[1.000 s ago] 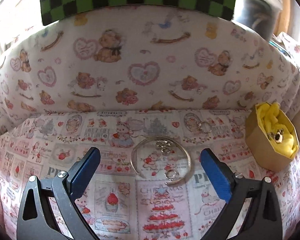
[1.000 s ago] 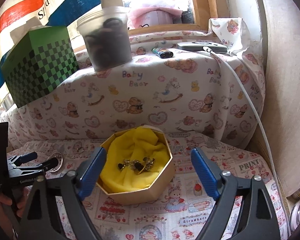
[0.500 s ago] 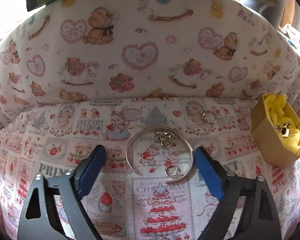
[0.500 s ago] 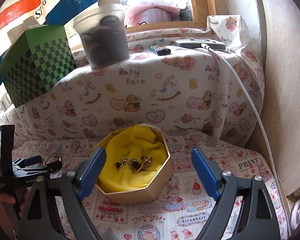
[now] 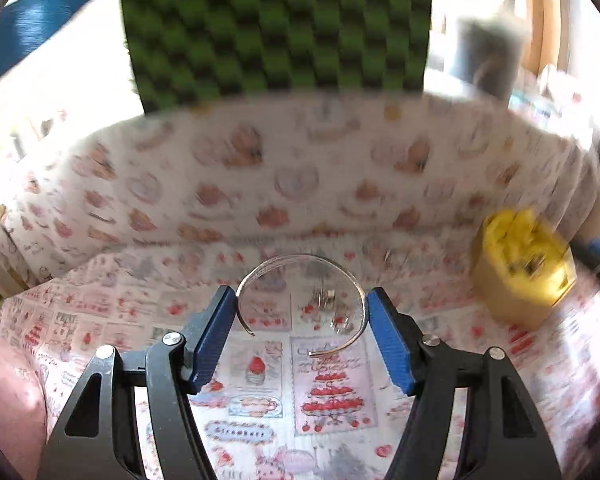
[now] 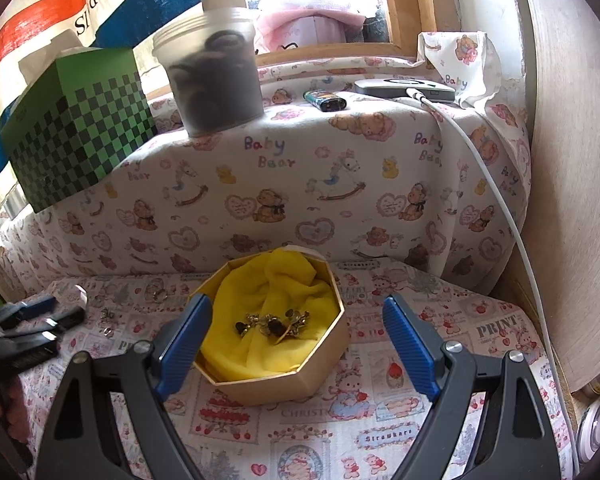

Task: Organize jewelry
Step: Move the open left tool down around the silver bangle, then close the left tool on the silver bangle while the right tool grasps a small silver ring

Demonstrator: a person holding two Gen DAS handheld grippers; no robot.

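Note:
My left gripper point(image 5: 301, 312) is shut on a silver open bangle point(image 5: 296, 259), its two blue pads pressing the bangle's sides; the background is motion-blurred. Small silver pieces point(image 5: 325, 295) lie on the printed cloth under the bangle. A gold hexagonal box point(image 6: 300, 376) lined with yellow cloth holds dark and gold jewelry point(image 6: 274, 322); it also shows at the right in the left wrist view point(image 5: 516, 304). My right gripper point(image 6: 298, 340) is open and empty, hovering in front of the box. The left gripper point(image 6: 48, 316) shows at the far left there.
A padded ledge covered in bear-print fabric point(image 6: 340, 184) rises behind the cloth. On it stand a green checkered box point(image 6: 76, 136), a clear tub of dark items point(image 6: 216, 76), a lighter point(image 6: 326, 100) and a grey device with a white cable point(image 6: 404, 88). A wall point(image 6: 572, 160) closes the right.
My left gripper has closed its jaws onto the bangle and lifted and tilted up, blurring the view. My right gripper has barely moved.

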